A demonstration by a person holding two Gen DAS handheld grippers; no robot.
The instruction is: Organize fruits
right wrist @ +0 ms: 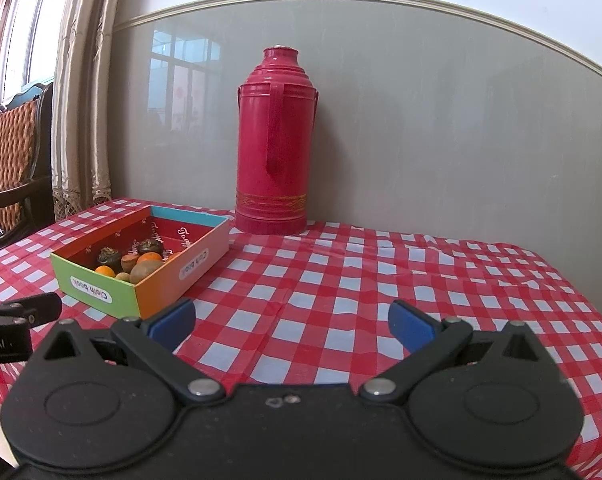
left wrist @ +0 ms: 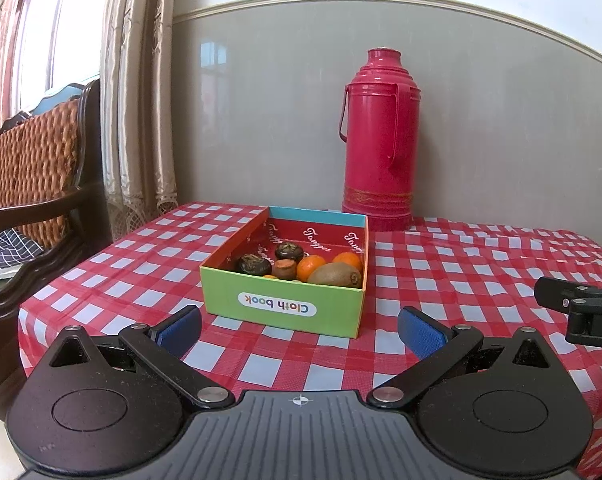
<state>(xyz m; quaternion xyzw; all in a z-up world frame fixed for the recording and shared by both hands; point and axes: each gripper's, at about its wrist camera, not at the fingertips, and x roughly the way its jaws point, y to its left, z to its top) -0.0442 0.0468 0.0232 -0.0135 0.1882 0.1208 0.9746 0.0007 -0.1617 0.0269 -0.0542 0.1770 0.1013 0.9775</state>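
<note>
Seemingly near done, every fruit I see lies inside the box (left wrist: 281,304), none on the worktop (right wrist: 341,280) beside it, both my grippers' fingers (left wrist: 421,330) released, empty.

Box: open multicoloured cardboard box (left wrist: 281,304) with green front, on the checked cloth.
Fruit: brown kiwi (left wrist: 336,275), orange mandarins (left wrist: 311,267), dark round fruits (left wrist: 254,265) inside, crowded at its near end.

Glossy red flask (right wrist: 276,148), matt cardboard box (left wrist: 285,304) (printed), smooth sheeny checked tablecloth (right wrist: 341,280).
</note>
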